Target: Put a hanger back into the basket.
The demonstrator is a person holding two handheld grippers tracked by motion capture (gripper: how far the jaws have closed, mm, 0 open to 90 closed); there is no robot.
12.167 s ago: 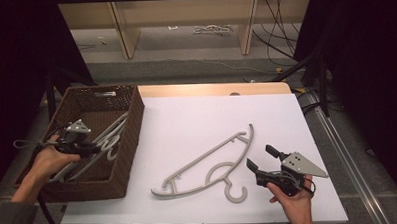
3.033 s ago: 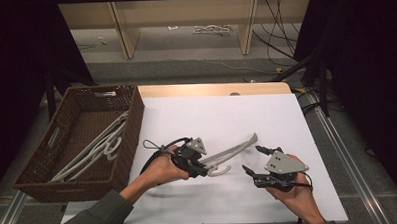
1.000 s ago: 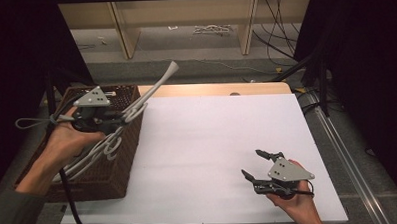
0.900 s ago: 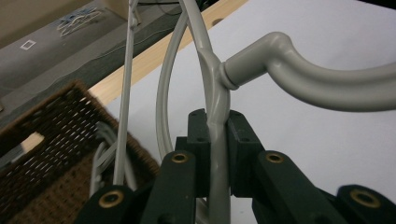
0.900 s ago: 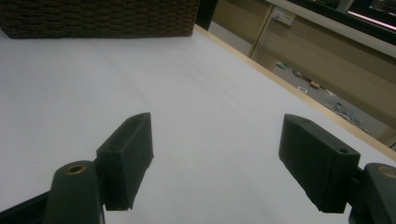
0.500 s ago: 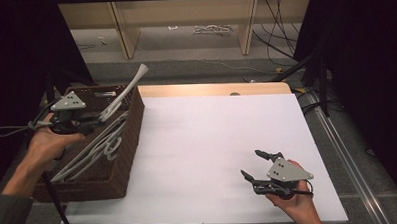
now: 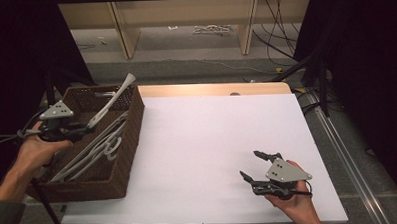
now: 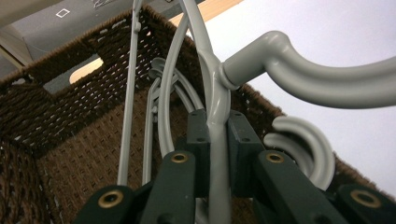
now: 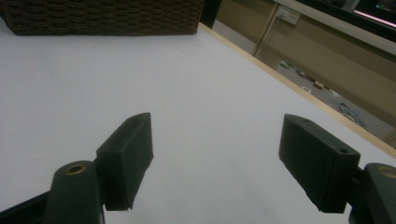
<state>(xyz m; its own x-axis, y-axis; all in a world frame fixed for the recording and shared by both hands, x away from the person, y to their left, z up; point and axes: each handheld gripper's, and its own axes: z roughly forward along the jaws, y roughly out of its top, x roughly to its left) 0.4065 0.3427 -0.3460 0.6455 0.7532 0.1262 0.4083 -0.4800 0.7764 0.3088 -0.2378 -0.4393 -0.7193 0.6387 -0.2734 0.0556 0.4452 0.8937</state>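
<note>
Over the wicker basket (image 7: 130, 139), the left claw (image 7: 82, 130) grips a hanger (image 7: 111, 101) slanting up-right.

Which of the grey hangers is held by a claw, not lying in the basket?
The hanger clamped in the left claw: its end sticks up above the basket rim, while the other hangers lie loose inside the basket.

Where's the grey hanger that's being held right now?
In the high view the grey hanger is at the left, clamped in the left tool over the brown wicker basket, its far end sticking up past the basket's back rim.
</note>
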